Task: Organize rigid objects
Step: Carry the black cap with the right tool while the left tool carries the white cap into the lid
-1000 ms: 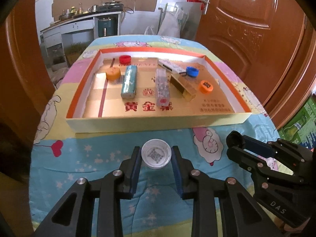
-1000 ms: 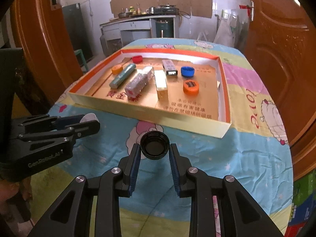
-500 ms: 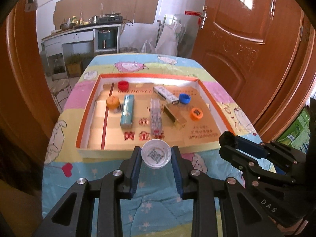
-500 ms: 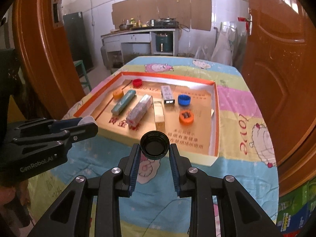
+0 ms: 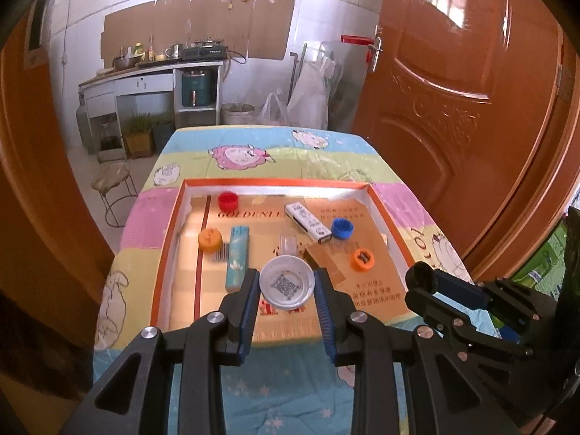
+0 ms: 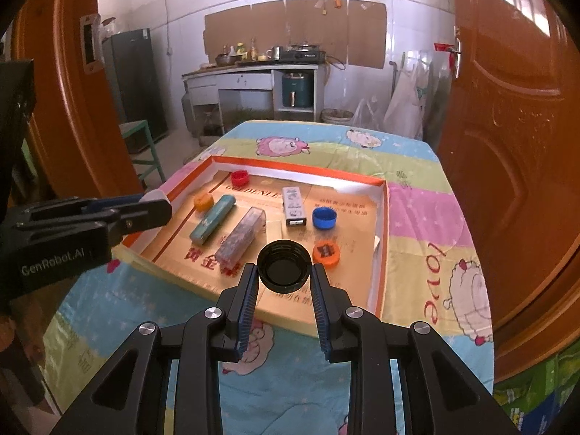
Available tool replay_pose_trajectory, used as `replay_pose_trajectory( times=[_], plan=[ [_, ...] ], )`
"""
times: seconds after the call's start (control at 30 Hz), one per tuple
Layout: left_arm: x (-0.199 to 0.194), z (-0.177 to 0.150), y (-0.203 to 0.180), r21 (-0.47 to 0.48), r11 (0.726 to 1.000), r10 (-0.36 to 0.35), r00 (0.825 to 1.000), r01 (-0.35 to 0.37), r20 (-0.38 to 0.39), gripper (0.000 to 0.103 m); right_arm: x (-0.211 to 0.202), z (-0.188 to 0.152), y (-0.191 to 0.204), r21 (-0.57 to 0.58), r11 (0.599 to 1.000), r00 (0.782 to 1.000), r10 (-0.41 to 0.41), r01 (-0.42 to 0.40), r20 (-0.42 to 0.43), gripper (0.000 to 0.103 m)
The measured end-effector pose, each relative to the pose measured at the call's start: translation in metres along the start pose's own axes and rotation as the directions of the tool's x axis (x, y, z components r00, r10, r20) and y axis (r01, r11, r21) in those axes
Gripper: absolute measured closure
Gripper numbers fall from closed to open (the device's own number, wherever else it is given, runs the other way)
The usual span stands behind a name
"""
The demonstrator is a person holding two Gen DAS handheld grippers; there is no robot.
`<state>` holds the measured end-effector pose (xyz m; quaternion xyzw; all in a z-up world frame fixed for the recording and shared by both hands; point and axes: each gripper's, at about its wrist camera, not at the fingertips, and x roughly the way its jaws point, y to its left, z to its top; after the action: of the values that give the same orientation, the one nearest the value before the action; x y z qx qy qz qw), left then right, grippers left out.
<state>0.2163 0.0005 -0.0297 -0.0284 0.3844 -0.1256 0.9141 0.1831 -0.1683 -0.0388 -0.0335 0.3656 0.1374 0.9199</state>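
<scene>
My left gripper (image 5: 287,282) is shut on a white bottle cap (image 5: 287,282) with a QR code inside, held in the air over the near edge of the orange-rimmed box tray (image 5: 165,246). My right gripper (image 6: 284,272) is shut on a black bottle cap (image 6: 284,266), also lifted above the tray's (image 6: 380,253) near side. Inside the tray lie a red cap (image 5: 228,201), an orange cap (image 5: 210,240), a teal lighter (image 5: 237,256), a white rectangular case (image 5: 308,223), a blue cap (image 5: 342,227), an orange cap with a black mark (image 5: 362,260), a clear speckled case (image 6: 241,238) and a tan box (image 5: 322,259).
The tray rests on a table under a cartoon-sheep cloth (image 5: 239,154). A wooden door (image 5: 464,108) stands close at the right and a door frame at the left. A stool (image 5: 114,181) sits beside the table; a kitchen counter (image 5: 152,72) is at the back.
Both grippers have risen with their caps and tilted a little upward, so the tray looks smaller and lower and more of the room shows. The grips are unchanged.
</scene>
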Motion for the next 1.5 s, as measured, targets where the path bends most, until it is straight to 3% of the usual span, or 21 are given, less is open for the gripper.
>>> replay_pose_trajectory(
  times=[0.83, 1.5],
  plan=[
    [0.064, 0.044, 0.0, 0.033, 0.999, 0.025, 0.998, -0.024, -0.05, 0.072, 0.057, 0.043, -0.044, -0.028, 0.999, 0.999, -0.033, 0.032, -0.028, 0.073],
    [0.118, 0.066, 0.01, 0.023, 0.999, 0.034, 0.994, -0.031, -0.105, 0.072, 0.116, 0.078, -0.069, -0.046, 0.999, 0.996, -0.012, 0.008, -0.088, 0.073]
  ],
)
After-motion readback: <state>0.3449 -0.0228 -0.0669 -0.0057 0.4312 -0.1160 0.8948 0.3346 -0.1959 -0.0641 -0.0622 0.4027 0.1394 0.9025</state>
